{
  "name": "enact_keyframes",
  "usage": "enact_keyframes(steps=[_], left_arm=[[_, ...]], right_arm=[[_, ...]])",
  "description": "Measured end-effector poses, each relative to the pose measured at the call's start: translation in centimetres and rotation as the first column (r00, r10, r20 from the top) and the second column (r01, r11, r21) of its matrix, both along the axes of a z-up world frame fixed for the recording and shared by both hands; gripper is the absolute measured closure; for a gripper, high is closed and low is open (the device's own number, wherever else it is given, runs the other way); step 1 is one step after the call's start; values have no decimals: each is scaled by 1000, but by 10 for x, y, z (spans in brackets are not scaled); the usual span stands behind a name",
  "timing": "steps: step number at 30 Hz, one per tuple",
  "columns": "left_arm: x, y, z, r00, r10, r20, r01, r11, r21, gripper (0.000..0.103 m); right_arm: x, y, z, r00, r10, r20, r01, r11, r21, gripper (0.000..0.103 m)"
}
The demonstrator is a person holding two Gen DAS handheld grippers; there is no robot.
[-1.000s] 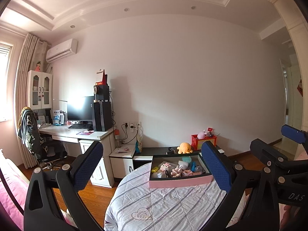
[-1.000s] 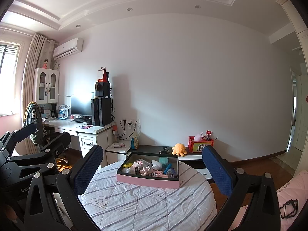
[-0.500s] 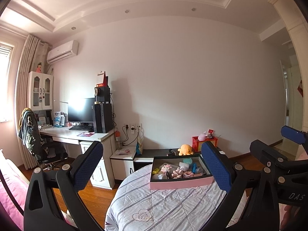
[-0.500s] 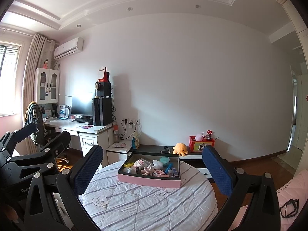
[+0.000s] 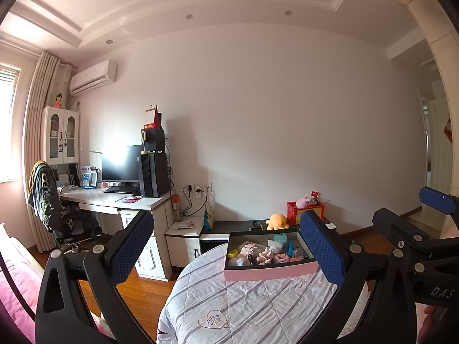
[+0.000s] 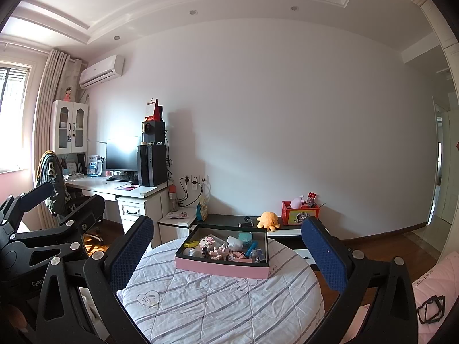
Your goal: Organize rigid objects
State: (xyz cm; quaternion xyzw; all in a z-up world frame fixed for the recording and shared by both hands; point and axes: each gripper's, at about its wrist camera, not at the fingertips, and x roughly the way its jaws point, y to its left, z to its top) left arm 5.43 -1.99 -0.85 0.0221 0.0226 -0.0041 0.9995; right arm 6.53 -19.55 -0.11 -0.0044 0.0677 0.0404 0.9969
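A shallow pink box (image 5: 269, 273) with a dark inside sits on a round table with a striped quilt (image 5: 243, 309). It holds several small toys and items. It also shows in the right wrist view (image 6: 221, 269) on the quilt (image 6: 218, 306). My left gripper (image 5: 226, 243) is open and empty, held well back from the box. My right gripper (image 6: 226, 249) is open and empty, also well back from it. The right gripper shows at the right edge of the left wrist view.
A white desk (image 6: 134, 190) with a monitor and computer tower stands at the left, with a draped chair (image 6: 54, 180). A low dark cabinet (image 6: 229, 219) behind the table holds an orange plush (image 6: 268, 219) and a red box (image 6: 299, 215). Wooden floor surrounds the table.
Both views have tilted down a little, so the table and box sit slightly higher in frame. Both grippers stay open and empty.
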Motion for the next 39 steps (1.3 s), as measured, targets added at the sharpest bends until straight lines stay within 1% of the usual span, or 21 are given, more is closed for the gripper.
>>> enact_keyframes(steps=[39], left_arm=[[-1,2,0,1000,-1,-1,1,1000,2,0]], right_arm=[[0,0,-2,1000,1,-3,-1,1000,1,0]])
